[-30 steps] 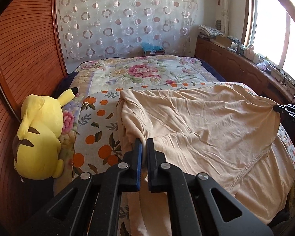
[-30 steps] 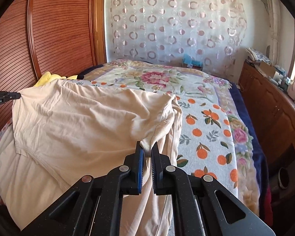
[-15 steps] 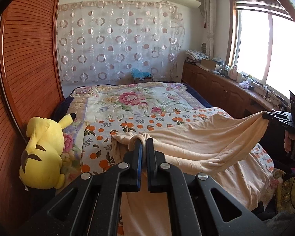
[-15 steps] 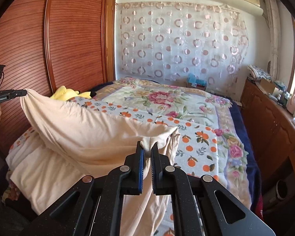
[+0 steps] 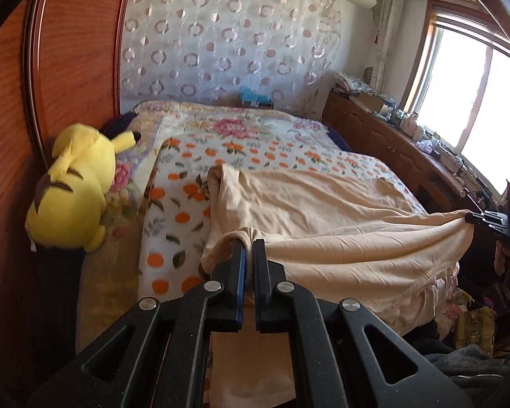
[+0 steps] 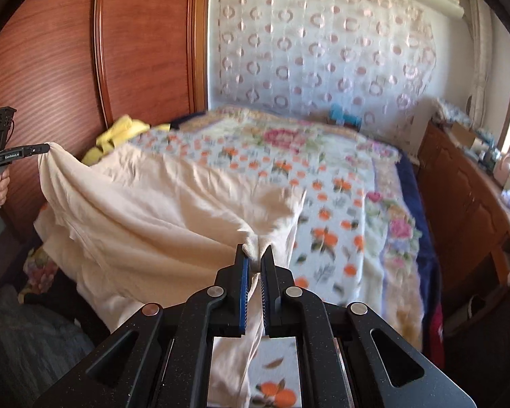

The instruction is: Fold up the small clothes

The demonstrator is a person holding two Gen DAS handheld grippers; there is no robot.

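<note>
A large beige garment [image 5: 323, 217] lies spread over the near end of the bed [image 5: 221, 149], its near edge lifted and stretched between my two grippers. My left gripper [image 5: 248, 243] is shut on one bunched corner of it. My right gripper [image 6: 255, 255] is shut on the other corner; it also shows at the far right of the left wrist view [image 5: 472, 218]. The left gripper shows at the far left of the right wrist view [image 6: 40, 149]. The garment [image 6: 173, 204] sags onto the bed between them, and part of it hangs over the bed's near edge.
A yellow plush toy [image 5: 74, 190] lies at the bed's left side against the wooden wardrobe [image 5: 68, 68]. A wooden cabinet [image 5: 391, 142] with clutter runs along the right under the window. A blue item [image 5: 255, 97] sits at the bed's far end. Dark clothes [image 5: 469, 363] lie at lower right.
Both grippers have come down and back toward the bed's near edge with the garment's corners. More of the garment now rests on the bed, with its near edge still stretched.
</note>
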